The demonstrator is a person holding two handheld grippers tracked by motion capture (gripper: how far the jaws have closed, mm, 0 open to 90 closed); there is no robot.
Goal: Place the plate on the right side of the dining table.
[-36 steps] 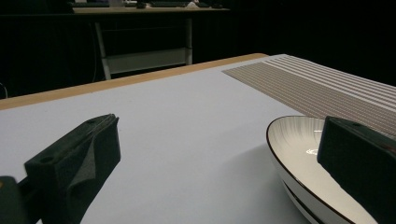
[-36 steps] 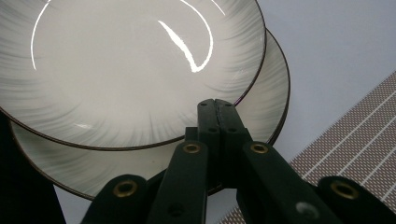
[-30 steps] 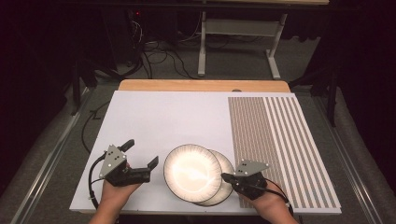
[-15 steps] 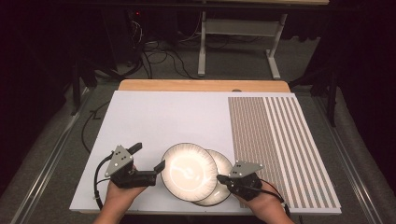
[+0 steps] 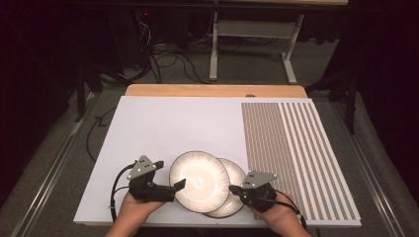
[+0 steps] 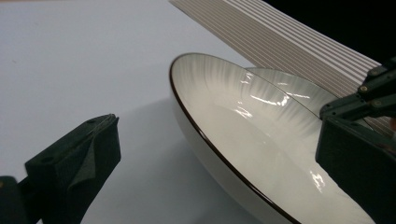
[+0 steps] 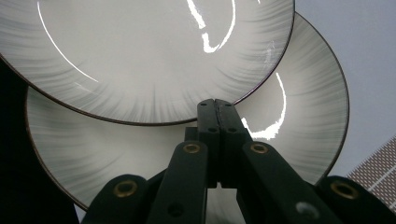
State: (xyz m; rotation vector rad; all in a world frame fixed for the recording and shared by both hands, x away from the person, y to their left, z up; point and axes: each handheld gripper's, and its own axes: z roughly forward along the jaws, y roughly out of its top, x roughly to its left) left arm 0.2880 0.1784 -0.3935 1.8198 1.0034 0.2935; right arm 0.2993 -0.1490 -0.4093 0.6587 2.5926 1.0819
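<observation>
Now vs a sec ago: left gripper [image 5: 170, 186] has slid right, closer to the top plate [image 5: 199, 181]; that plate has shifted a bit left, riding up over the lower plate [image 5: 236, 183]. Right gripper [image 5: 236, 189] hasn't moved.

Surface: white board [image 5: 163, 123] on a wooden table [image 5: 212, 91], striped mat [image 5: 291, 153] covering its right part. Room is dark, grey floor, cables and a white desk frame [image 5: 247, 44] beyond the far edge.

Both plates sit near the board's front edge, about mid-width, top one overlapping the lower one's left part and tilted, as the left gripper view shows.

Left gripper: jaws wide apart, released, straddling the top plate's left rim; left pad [image 6: 88, 149] off the plate over bare board, right pad [image 6: 359, 163] over the plate's inside. Contact w/ rim: can't tell.

Right gripper [image 7: 217, 109]: jaws clenched together, pads touching each other, tips over the lower plate [image 7: 299, 93] right at the top plate's [image 7: 140, 46] edge; nothing seen gripped betw. them.
</observation>
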